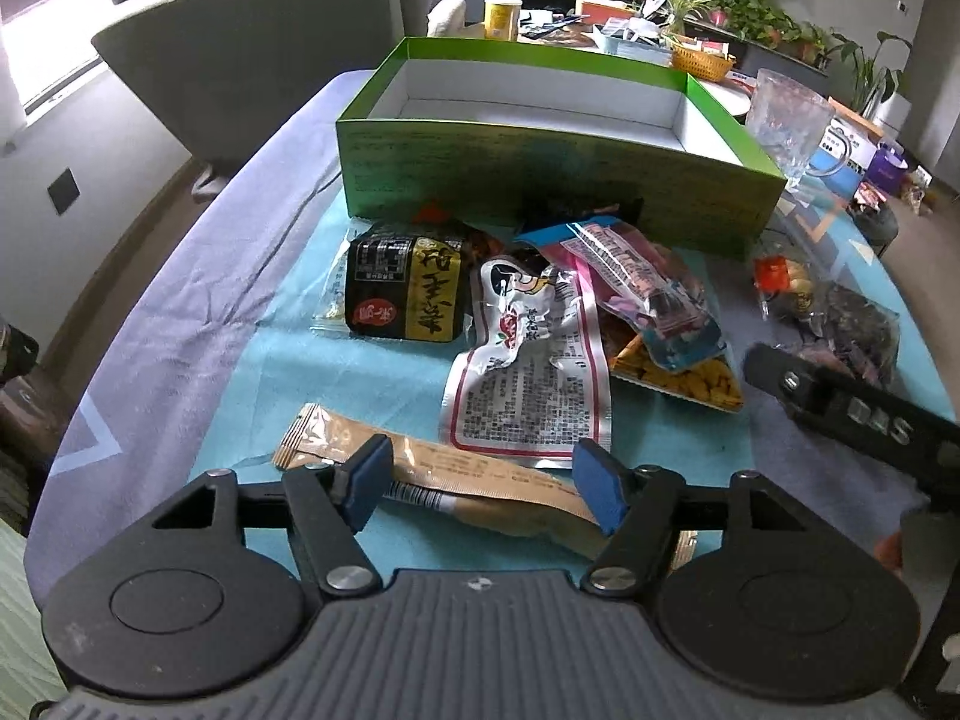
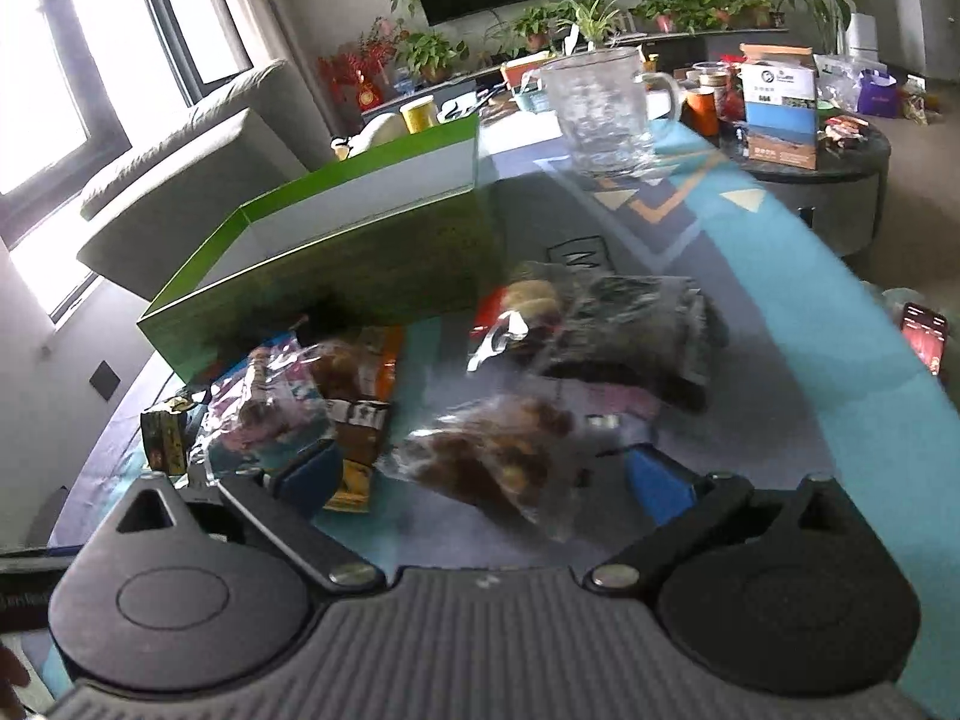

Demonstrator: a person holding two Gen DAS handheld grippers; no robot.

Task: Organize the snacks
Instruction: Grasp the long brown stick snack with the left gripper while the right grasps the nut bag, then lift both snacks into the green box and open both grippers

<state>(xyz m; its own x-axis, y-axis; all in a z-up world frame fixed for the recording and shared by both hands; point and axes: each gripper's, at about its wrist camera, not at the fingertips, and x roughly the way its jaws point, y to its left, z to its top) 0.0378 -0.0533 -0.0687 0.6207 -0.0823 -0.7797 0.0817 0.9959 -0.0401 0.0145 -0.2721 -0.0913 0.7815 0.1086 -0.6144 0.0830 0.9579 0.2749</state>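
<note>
An open green box with a white inside stands at the back of the table; it also shows in the right wrist view. Snack packets lie in front of it: a black and yellow pack, a white pouch, a pink and blue bag, and a long tan stick packet. My left gripper is open, its blue pads either side of the tan packet. My right gripper is open over a clear bag of brown snacks; a dark bag lies beyond.
A glass mug stands right of the box; it also shows in the left wrist view. A grey sofa is behind left. A cluttered round side table is to the right. A phone lies off the table's right edge.
</note>
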